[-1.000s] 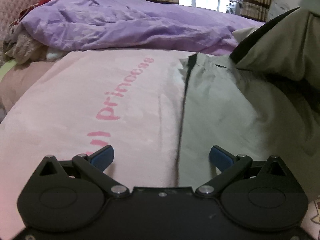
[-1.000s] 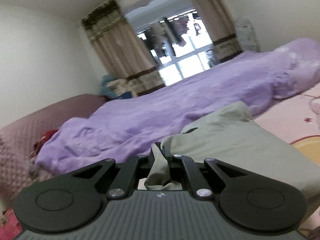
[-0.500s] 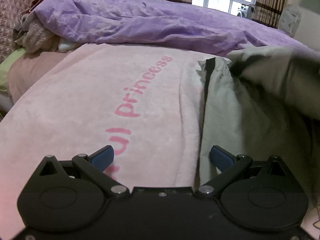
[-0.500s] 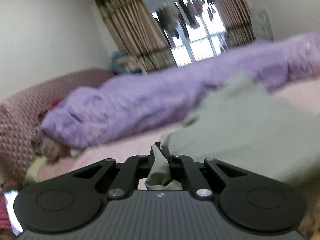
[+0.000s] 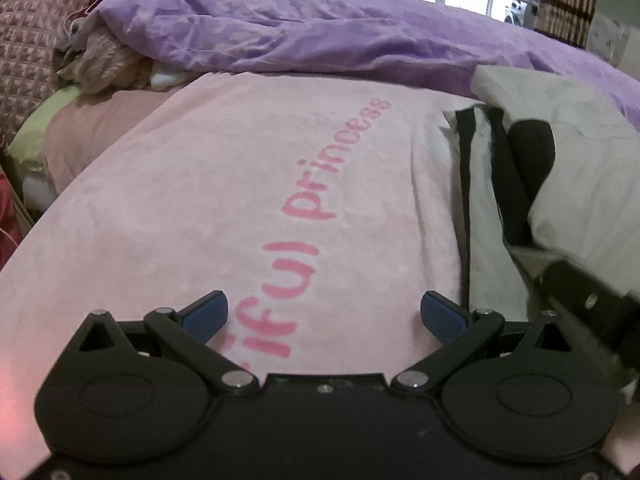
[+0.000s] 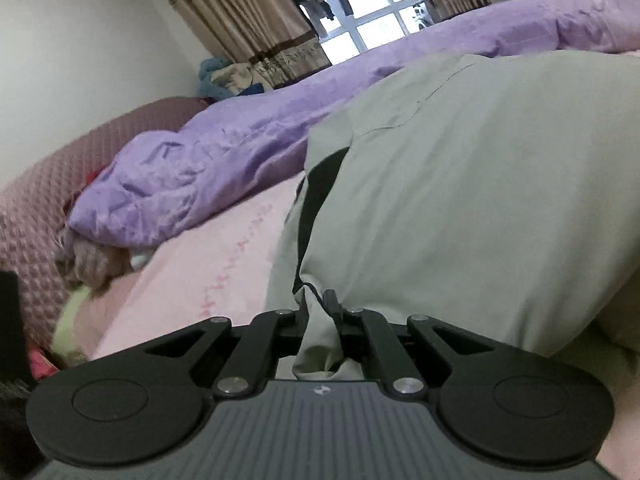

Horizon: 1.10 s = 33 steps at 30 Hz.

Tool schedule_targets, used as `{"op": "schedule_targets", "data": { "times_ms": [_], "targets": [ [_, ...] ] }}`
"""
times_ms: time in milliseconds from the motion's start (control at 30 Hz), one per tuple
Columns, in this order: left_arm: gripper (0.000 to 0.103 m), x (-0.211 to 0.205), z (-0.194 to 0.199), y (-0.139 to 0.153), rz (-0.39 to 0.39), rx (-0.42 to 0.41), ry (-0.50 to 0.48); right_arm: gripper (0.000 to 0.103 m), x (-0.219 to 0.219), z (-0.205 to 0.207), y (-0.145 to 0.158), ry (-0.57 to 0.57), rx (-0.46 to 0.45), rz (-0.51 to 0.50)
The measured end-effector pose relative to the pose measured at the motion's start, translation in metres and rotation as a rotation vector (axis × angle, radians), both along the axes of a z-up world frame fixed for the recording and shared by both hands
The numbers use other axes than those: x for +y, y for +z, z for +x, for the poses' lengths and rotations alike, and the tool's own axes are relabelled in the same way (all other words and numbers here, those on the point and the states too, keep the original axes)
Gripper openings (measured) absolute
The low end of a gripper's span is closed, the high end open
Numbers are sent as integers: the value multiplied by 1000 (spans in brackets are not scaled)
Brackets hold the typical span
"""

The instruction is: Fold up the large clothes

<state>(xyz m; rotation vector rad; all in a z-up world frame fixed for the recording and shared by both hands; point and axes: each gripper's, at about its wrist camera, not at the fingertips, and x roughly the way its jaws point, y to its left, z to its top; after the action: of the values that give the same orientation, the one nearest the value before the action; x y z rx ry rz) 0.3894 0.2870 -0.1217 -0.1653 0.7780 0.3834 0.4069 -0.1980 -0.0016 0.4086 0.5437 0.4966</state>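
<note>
Fold step in hand: right gripper [image 6: 322, 316], fingers clamped on a bunched edge of the grey-green garment [image 6: 460, 184], carries that edge over the rest of the piece. Garment lies on the pink blanket [image 5: 208, 184] on the bed, to the right of the "Princess" lettering, black trim [image 5: 464, 184] showing along its left edge. Left gripper [image 5: 324, 314]: fingers apart, empty, above the blanket beside the trim. Next, as I judge: lay the carried edge flat and aligned, then release; left free to pin or smooth the fold
</note>
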Motion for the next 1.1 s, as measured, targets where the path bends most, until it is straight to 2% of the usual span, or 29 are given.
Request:
{"op": "schedule_targets", "data": {
  "times_ms": [167,233,300,367,433,467,500,567,667,700,767,800,833,867,900,967,1033,1100],
  "targets": [
    [103,1,3,0,6,4,0,4,5,-11,19,1,-38,33],
    [103,3,1,0,-2,2,14,4,3,-5,11,-2,2,43],
    [103,4,1,0,-10,2,25,4,4,3,-5,-17,39,9],
    [103,3,2,-1,-10,8,21,4,6,8,-21,-20,43,-23],
    [103,-2,2,0,8,14,15,5,5,8,-21,-8,38,-20],
    [103,-4,2,1,16,11,13,14,5,9,-17,10,42,-17],
    [103,-6,1,4,27,6,15,16,3,9,-12,33,50,-12],
    [103,-9,-3,10,38,-12,5,38,-6,10,-1,91,92,14],
    [103,-14,-10,20,45,-38,-3,44,-36,3,20,160,129,78],
    [103,-16,-12,25,49,-48,-4,45,-47,-1,28,168,109,90],
    [103,-25,-17,40,74,-75,-8,55,-77,-13,44,153,49,100],
    [103,-33,-20,49,86,-97,-20,54,-91,-16,51,140,17,107],
    [103,-40,-21,57,90,-119,-38,42,-105,-19,57,117,-13,111],
    [103,-46,-22,63,83,-138,-60,18,-118,-20,64,88,-33,99],
    [103,-53,-22,68,71,-150,-86,9,-124,-17,68,66,-49,80],
    [103,-69,-13,70,43,-149,-136,4,-135,-11,74,5,-92,20],
    [103,-85,0,62,36,-121,-173,3,-140,-4,72,-54,-85,-40],
    [103,-97,13,47,52,-77,-197,1,-144,-3,62,-50,-81,-54]
  ]
}}
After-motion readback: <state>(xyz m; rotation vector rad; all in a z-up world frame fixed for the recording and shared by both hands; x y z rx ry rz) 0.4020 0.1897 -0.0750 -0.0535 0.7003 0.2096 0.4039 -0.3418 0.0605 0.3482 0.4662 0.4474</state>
